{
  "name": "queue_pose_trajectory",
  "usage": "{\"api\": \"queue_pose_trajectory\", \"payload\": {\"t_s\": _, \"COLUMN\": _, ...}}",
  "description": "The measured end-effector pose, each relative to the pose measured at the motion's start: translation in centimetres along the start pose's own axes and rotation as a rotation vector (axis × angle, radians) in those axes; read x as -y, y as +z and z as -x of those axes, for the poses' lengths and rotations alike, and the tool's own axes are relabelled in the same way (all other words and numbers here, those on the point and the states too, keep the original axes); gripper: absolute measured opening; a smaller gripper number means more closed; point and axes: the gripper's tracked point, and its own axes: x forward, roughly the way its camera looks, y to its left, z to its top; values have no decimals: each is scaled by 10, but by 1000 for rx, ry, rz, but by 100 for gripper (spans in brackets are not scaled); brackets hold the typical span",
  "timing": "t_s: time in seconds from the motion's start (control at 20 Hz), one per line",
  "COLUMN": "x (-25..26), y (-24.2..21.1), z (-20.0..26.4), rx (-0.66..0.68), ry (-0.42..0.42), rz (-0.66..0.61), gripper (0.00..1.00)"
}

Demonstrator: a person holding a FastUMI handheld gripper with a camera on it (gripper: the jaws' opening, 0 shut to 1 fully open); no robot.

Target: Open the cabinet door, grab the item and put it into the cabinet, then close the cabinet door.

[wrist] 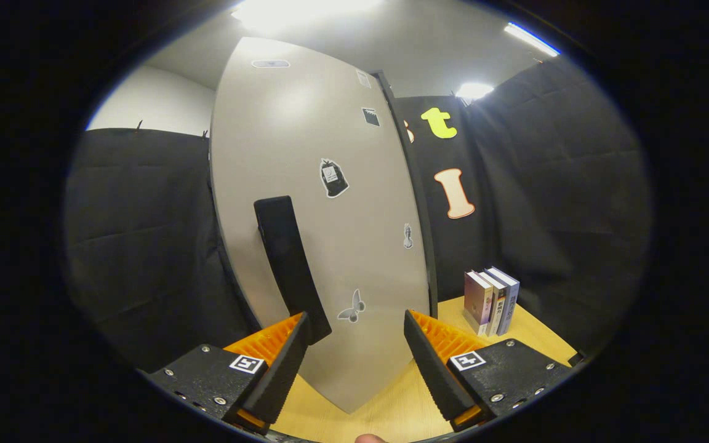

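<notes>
Gripper (354,344): fingers spread apart, grasping nothing; they sit low over the worktop (391,412), just short of the cabinet door.

Door (324,215): pale grey panel, upright, filling the middle of the scene just beyond the fingers. Its lower edge meets the worktop between the two fingers. Whether it is fully closed cannot be told.

Handle (287,258): dark vertical bar on the left part of the door; its lower end lies just behind the tip of the left finger (284,363). Contact cannot be told.

Stickers on door: a butterfly (352,307) low down between the fingers, a dark bag shape (333,178) at mid-height, a small chess-piece figure (408,236) near the right edge, small labels higher up.

Books (491,300): three, standing upright, spines together, on the worktop to the right of the door and beyond the right finger (431,363), near the booth wall.

Worktop: light wood.

Fingertip (370,439): a person's, at the near edge below the gripper.
</notes>
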Motion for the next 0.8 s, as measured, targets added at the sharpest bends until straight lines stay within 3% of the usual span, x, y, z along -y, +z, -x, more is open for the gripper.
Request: {"api": "queue_pose_trajectory", "payload": {"t_s": 0.8, "x": -37, "y": -7, "z": -29, "rx": -13, "ry": 78, "rz": 39, "gripper": 94}}
